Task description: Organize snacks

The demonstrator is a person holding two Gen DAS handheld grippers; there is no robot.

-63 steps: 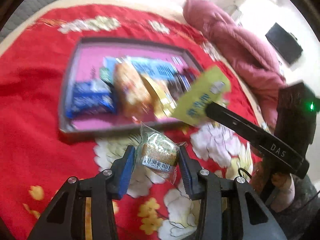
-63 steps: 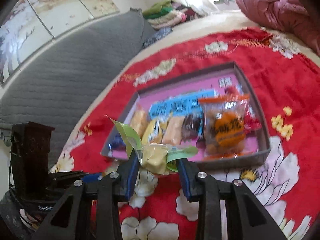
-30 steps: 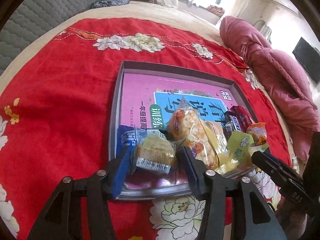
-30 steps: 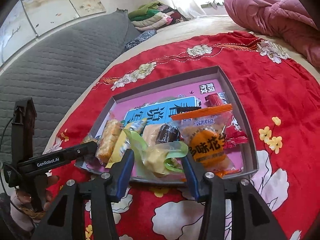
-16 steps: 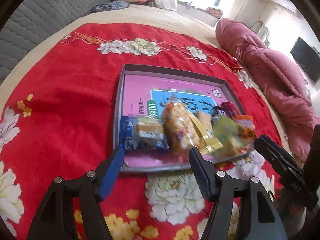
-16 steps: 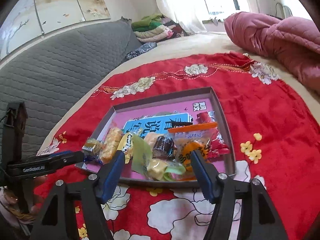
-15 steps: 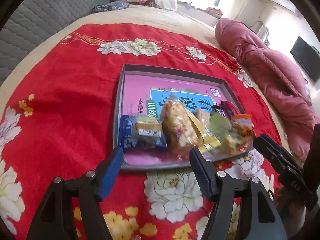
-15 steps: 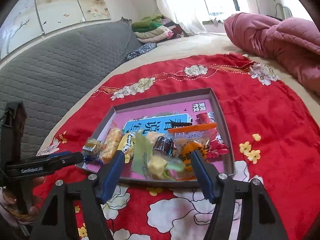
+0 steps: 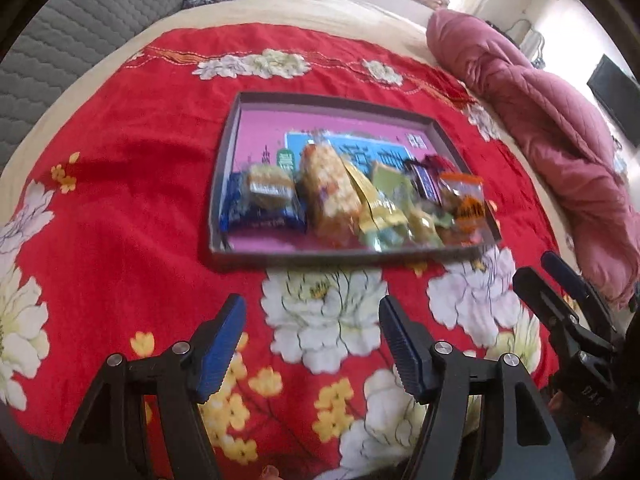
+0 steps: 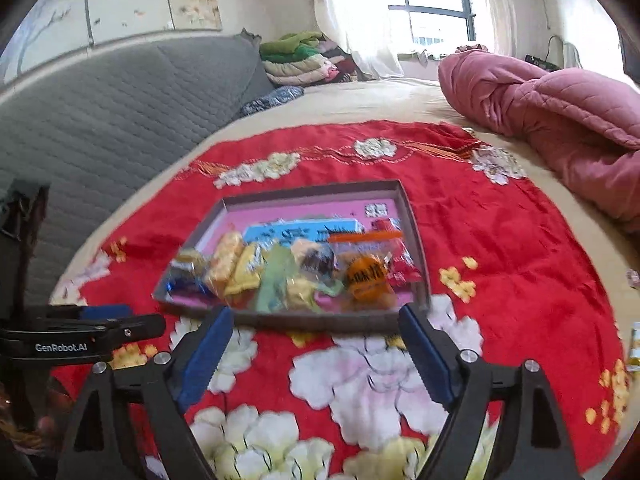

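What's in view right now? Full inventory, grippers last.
tray: one, grey rim, pink floor, middle of the red cloth
snacks: a row of about eight wrapped packs, blue, yellow, green, orange, red, along the tray's near edge; exact count blurred
cloth: one, red with white and yellow flowers, spread over the bed
quilt: one, pink, bunched at the right
folded clothes: one stack, green and pink, by the window
small packs: two or so, at the cloth's far right edge, too small to tell
left gripper: black with blue pads, open, empty
right gripper: same, open, empty
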